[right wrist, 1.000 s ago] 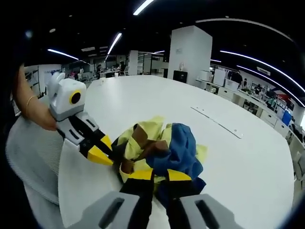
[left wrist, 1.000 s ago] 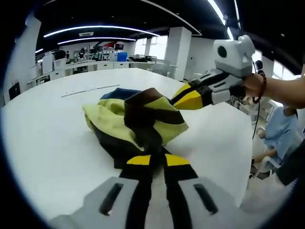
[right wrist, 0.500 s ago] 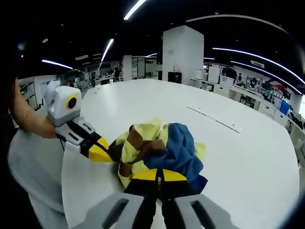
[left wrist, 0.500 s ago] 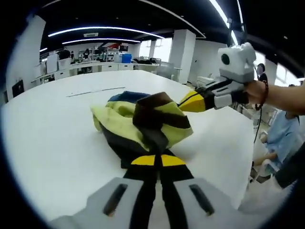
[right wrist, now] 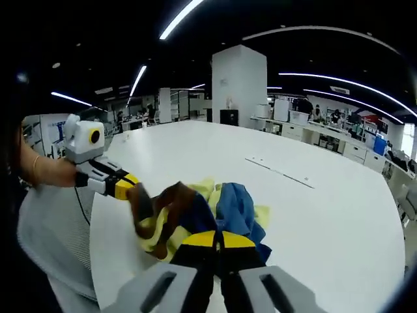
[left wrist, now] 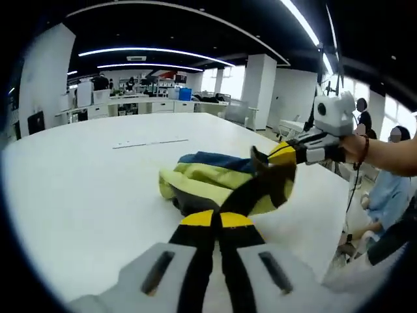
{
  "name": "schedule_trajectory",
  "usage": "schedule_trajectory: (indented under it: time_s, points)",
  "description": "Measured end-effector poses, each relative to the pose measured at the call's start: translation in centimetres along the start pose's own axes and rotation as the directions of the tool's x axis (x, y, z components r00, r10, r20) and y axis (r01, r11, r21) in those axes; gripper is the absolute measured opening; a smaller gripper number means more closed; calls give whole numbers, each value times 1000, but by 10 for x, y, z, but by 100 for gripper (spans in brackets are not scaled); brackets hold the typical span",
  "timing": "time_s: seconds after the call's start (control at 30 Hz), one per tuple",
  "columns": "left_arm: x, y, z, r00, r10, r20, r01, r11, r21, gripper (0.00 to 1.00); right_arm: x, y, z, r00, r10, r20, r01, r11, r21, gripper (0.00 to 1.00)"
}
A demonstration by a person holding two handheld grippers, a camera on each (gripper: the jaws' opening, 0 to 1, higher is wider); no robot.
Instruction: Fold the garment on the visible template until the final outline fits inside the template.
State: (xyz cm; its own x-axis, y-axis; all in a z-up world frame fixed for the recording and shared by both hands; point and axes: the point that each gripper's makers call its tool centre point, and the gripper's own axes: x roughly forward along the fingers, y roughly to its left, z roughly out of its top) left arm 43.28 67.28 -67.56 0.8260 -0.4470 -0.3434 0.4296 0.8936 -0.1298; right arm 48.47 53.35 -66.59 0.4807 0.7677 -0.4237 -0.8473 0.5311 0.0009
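Grip check first: had the left gripper [left wrist: 212, 218] pinched right shut on a dark edge of the garment [left wrist: 215, 179], no gap between the jaws, and the right gripper [right wrist: 215, 240] clamped just the same on the blue-and-yellow side of it. Saw each gripper poking into the other's view too, yellow tips buried in fabric, with a dark-and-brown band of cloth lifted and stretched between the two. Found the rest of the garment slumped in a crumpled heap on the white table [left wrist: 71, 182], near the edge closest to the person. Looked like the spreading-out step, going by how bunched it was: nowhere near a fold, nothing lying flat. Would call for drawing the two held points apart and laying the cloth down smooth before any fold, keeping it all on the tabletop and not dragging it off that near edge. Spotted a thin strip [left wrist: 150, 142] lying on the table beyond the heap, well apart from it. Couldn't tell whether that belonged to the template, and couldn't make out any clear template outline under or around the cloth either. Count-wise: one garment, two grippers, one table, one strip, plus one hand [left wrist: 355, 147] behind the right gripper in the left gripper view.
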Motion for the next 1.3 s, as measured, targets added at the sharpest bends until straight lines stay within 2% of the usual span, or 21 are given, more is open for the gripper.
schedule_trajectory:
  time_s: [0.17, 0.27, 0.53, 0.8, 1.03, 1.3]
  points:
    - [-11, 16, 21, 998, 54, 33, -54, 998, 23, 0, -9, -8, 14, 999, -25, 30, 26, 1000, -9, 0]
    - [-17, 23, 37, 994, 68, 81, -69, 998, 1, 0, -14, -13, 22, 998, -40, 46, 41, 999, -16, 0]
    - [-29, 38, 57, 985, 108, 131, -107, 994, -12, 0, -26, -23, 39, 993, -73, 88, 75, 997, -16, 0]
    - [-37, 48, 80, 974, 140, 175, -145, 989, 12, 0, -39, -37, 59, 986, -106, 128, 112, 993, -35, 0]
    - [-29, 67, 102, 968, 161, 193, -164, 986, 0, 0, -44, -55, 76, 975, -143, 169, 147, 989, -11, 0]
    - [-3, 86, 135, 959, 162, 234, -163, 986, -17, 0, -32, -83, 89, 968, -198, 155, 205, 978, -29, 0]
